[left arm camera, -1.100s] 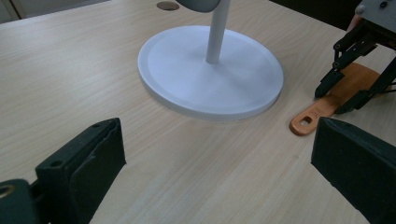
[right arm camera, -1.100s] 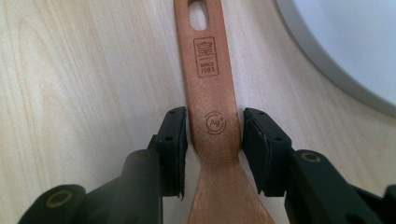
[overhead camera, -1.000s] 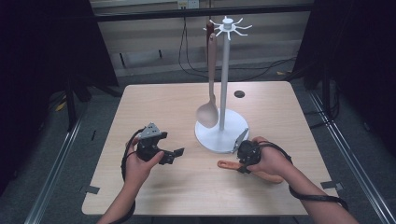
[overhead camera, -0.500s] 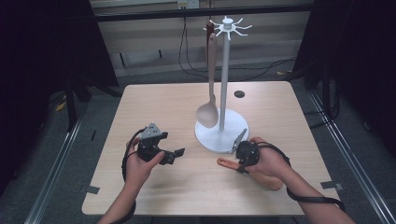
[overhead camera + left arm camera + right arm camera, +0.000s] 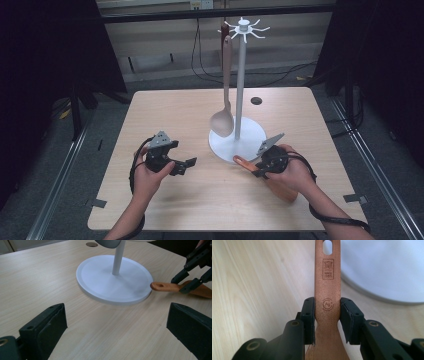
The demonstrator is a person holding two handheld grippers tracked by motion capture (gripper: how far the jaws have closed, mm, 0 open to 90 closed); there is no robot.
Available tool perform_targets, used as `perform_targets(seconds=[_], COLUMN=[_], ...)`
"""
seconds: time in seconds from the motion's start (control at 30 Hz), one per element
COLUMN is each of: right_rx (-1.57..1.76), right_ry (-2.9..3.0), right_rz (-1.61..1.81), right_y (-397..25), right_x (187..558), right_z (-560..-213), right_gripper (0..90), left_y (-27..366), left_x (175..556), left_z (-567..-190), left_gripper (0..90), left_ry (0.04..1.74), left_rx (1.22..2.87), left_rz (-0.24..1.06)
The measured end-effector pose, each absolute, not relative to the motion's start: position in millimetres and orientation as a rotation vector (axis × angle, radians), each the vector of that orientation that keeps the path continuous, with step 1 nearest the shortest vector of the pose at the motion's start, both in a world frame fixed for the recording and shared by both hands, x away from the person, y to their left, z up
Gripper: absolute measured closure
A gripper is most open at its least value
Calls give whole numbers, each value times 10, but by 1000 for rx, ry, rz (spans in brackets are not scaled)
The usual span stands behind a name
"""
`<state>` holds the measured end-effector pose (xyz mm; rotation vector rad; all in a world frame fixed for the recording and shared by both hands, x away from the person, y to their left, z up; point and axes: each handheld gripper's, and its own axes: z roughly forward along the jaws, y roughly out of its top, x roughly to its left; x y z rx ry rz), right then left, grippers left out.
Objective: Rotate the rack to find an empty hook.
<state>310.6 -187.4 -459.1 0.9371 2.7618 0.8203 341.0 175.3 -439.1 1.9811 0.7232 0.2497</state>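
A white stand (image 5: 240,80) with hooks on top rises from a round base (image 5: 250,145) at the table's middle. A pale wooden spoon (image 5: 226,85) hangs from one hook, its bowl just above the base. My right gripper (image 5: 257,167) is shut on the handle of an orange-brown wooden spatula (image 5: 242,161). The handle's holed end points at the base rim. In the right gripper view the jaws clamp the stamped spatula handle (image 5: 327,272). My left gripper (image 5: 182,166) stands open and holds nothing, left of the base. The left gripper view shows the spatula (image 5: 165,286) beside the base (image 5: 112,280).
A small dark hole (image 5: 256,100) sits in the tabletop behind the stand. Bare wood lies between the two grippers and along the front edge (image 5: 215,227). Dark floor and metal rails surround the table.
My right gripper has brought the spatula's handle end a little closer to the stand's base. The left gripper has hardly moved.
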Motion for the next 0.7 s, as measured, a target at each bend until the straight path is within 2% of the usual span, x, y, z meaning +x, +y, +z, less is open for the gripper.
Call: perform_targets(seconds=[0.37,0.7], right_rx=[1042,1062], right_ry=[2426,2216], right_rz=[1176,1392], right_y=[-2193,-2379], right_x=[3030,2956], right_z=[-4339,-4315], right_gripper=[662,662], left_y=[1739,1731], left_x=[3402,3408], left_z=[-4402,-4420], left_gripper=[27,27], left_ry=[730,724], left_rx=[1987,1994], left_rz=[249,244])
